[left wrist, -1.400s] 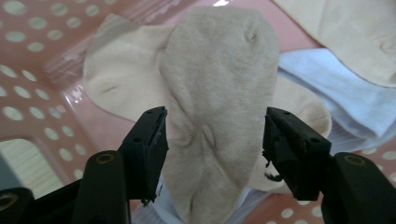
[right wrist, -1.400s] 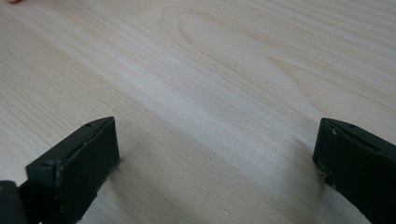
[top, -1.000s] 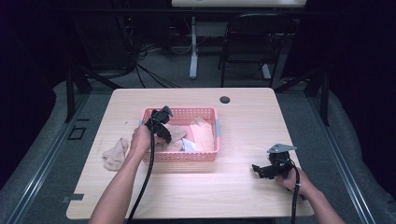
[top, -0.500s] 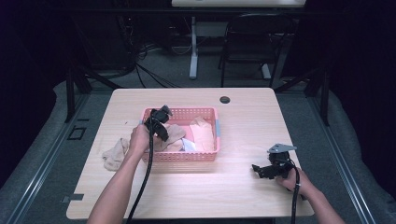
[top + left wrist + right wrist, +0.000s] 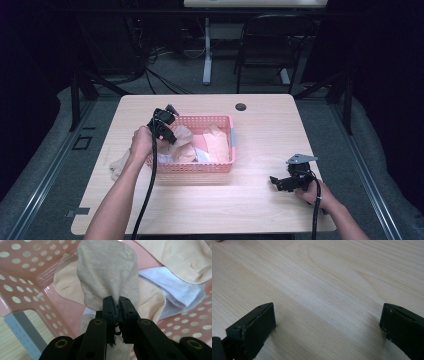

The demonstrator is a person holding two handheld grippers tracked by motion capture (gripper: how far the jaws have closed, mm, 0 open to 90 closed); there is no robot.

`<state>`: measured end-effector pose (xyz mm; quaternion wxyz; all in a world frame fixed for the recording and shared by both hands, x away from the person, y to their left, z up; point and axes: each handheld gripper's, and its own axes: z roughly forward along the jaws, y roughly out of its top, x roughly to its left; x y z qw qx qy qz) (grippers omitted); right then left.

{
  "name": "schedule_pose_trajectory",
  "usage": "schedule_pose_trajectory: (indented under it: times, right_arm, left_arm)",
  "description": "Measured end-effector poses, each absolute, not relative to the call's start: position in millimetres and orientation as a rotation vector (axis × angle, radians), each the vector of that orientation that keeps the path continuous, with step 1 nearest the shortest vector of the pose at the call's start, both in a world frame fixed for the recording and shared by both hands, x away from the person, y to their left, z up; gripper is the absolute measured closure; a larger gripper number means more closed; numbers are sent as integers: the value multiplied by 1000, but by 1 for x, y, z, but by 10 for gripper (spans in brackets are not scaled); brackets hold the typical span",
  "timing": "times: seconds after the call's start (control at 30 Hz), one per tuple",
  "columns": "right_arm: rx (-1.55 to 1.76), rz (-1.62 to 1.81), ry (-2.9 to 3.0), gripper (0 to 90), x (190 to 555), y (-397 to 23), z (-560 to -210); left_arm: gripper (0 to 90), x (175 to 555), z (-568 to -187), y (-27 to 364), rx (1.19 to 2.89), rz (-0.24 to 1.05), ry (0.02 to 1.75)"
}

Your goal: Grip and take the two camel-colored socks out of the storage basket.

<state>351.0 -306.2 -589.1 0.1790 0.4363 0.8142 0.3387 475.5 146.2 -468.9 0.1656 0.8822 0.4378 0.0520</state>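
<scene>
At the left edge of the worktop (image 5: pixel 260 200), a beige sock (image 5: pixel 119 162) lies just beside the pink basket (image 5: pixel 220 167), in the same place as one second ago. The left tongs (image 5: pixel 116 308) are over the left part of the basket and are closed on a grey-beige sock (image 5: pixel 107 272), which hangs above the other pieces inside: a peach sock (image 5: pixel 66 286) under it, a white cloth (image 5: pixel 175 288) to the side, and another peach cloth (image 5: pixel 180 255) farther. Compared with the earlier frames, the left hand (image 5: pixel 141 142) has hardly moved. The right tongs (image 5: pixel 328 322) rest low on the bare wood at the right, well apart from the basket, with the jaws wide and nothing between them, unchanged from before.
</scene>
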Motion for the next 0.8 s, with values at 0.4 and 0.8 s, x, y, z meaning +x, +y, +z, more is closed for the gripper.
schedule_pose_trajectory:
  times: [0.4,0.8]
  right_arm:
    - [1234,957,2302,0,351,-306,-589]
    - [1230,959,2302,0,351,-306,-589]
  left_arm:
    - [837,470,-439,148,2495,185,1205]
    - [837,463,-403,161,2451,264,1182]
